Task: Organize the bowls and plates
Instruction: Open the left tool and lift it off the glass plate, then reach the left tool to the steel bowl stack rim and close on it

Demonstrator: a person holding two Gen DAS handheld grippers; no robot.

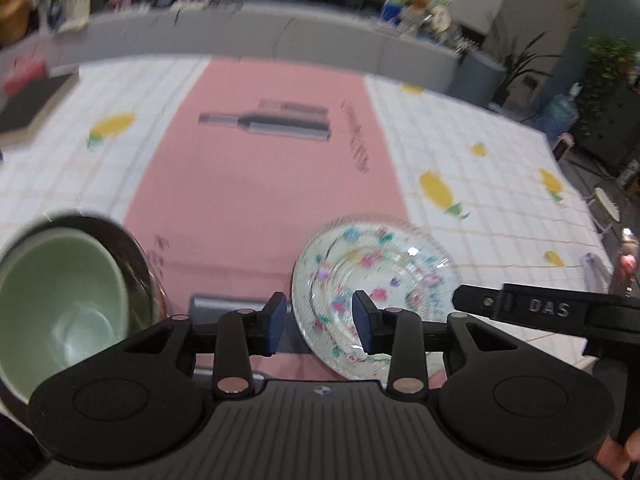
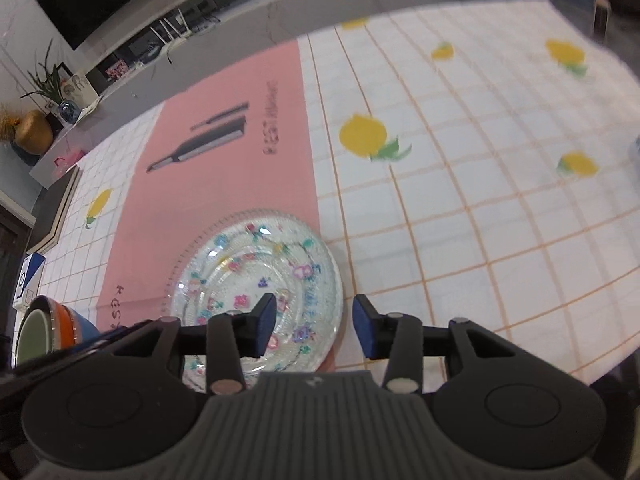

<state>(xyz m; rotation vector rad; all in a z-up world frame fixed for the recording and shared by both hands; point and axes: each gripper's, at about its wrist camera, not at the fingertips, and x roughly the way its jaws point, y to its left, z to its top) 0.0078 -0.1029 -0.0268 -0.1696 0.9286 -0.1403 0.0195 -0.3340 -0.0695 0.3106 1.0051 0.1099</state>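
since the glass plates (image 2: 260, 280) look brittle and slick, grip the rim; both the left hand-held gripper (image 1: 320, 322) and the right hand-held gripper (image 2: 314, 326) hang released.

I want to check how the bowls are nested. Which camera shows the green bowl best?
The left wrist view: the green bowl fills the lower left, its inside visible, sitting in a darker bowl. The right wrist view shows only a sliver of it at the left edge.
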